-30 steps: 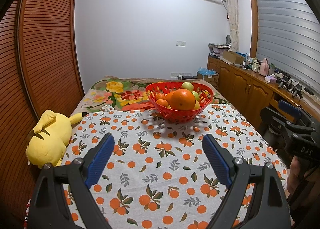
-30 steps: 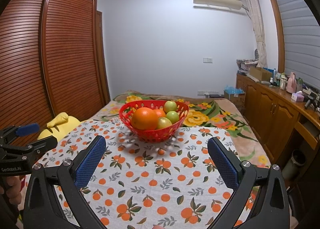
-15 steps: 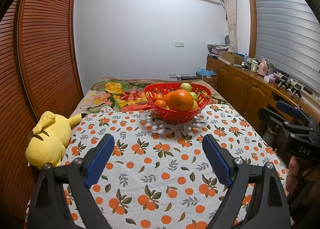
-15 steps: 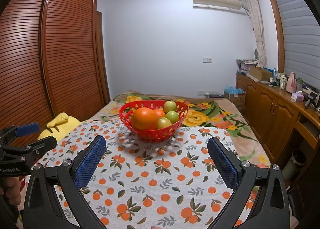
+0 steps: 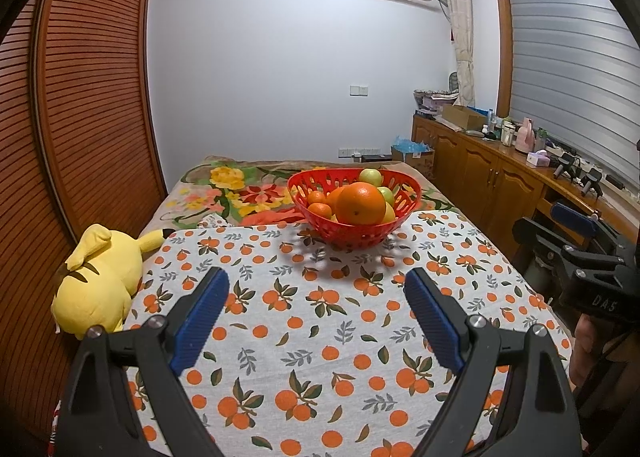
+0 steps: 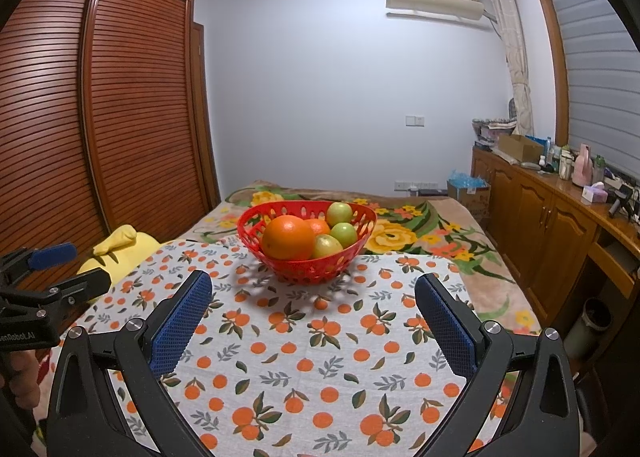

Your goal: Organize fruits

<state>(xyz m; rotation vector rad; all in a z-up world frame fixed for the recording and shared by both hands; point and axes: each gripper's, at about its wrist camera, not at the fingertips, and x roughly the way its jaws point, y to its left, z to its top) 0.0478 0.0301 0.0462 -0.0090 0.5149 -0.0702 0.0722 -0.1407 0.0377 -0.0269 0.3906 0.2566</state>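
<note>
Yellow plush toy far left, beside orange-print cloth, outside task. Left claw spread wide, empty, low over cloth. Red basket at cloth's far edge; big orange, small oranges, green fruits all piled inside; no loose fruit on cloth. Fits sorted pile, or pile awaiting sorting; unsettled. Right claw likewise spread, empty. For any pick: come from above, grip across fruit's middle, avoid nudging basket rim.
</note>
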